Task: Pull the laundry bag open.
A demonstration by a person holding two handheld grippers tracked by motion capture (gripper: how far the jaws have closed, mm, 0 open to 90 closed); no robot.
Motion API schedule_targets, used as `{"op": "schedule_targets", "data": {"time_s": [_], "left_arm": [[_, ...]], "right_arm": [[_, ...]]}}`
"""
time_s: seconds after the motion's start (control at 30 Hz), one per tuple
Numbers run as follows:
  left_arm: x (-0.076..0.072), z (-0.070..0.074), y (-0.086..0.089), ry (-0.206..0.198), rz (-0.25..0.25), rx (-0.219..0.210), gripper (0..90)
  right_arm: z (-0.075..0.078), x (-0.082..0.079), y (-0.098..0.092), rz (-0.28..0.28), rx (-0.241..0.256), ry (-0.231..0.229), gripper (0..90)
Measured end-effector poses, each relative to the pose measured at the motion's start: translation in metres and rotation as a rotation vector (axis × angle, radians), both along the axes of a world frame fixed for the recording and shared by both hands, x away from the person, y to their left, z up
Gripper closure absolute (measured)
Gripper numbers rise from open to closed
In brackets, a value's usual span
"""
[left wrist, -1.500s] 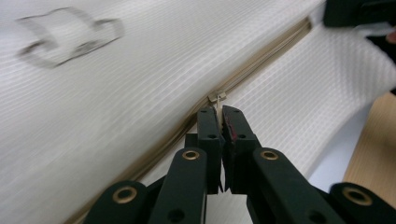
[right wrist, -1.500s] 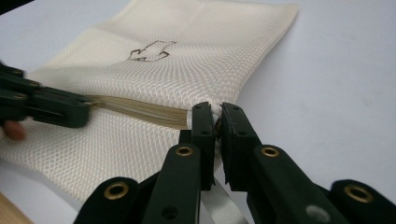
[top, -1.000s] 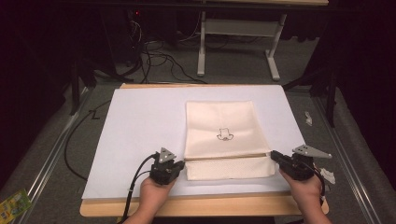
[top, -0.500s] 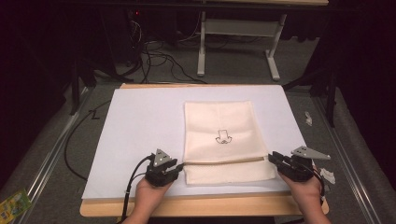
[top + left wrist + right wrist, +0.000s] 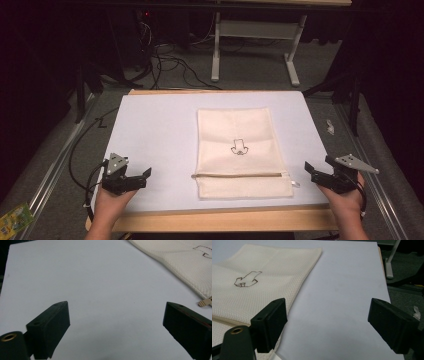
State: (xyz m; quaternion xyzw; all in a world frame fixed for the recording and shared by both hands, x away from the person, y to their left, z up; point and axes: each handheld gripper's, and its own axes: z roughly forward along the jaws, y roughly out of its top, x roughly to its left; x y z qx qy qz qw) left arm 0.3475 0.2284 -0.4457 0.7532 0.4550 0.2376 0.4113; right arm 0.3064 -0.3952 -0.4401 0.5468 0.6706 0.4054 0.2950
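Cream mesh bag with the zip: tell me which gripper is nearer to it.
Right. The right gripper sits just off the cream mesh bag's near right corner, open. The left gripper is farther out over the white mat, well left of the bag, also open.

A lab: floor cables [image 5: 165,57] (tangled), desk frame [image 5: 255,35] behind.

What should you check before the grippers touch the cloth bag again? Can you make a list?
1. Left gripper jaws wide open, nothing in them: ok.
2. Right gripper jaws wide open, nothing in them: ok.
3. Cream cloth bag lies flat on the white mat: ok.
4. Near flap folded, edges lined up: ok.
5. Zipper pull sticking out at the bag's right: ok.
6. Whether anything is inside the bag: cannot tell.
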Motion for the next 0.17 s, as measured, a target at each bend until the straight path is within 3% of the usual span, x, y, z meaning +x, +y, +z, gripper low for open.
{"op": "schedule_targets", "data": {"time_s": [0.17], "left_arm": [[-0.0013, 0.0015, -0.0099, -0.007, -0.033, 0.006, 4.3]], "right_arm": [[0.0013, 0.0003, 0.0094, 0.022, -0.023, -0.004, 16.2]]}}
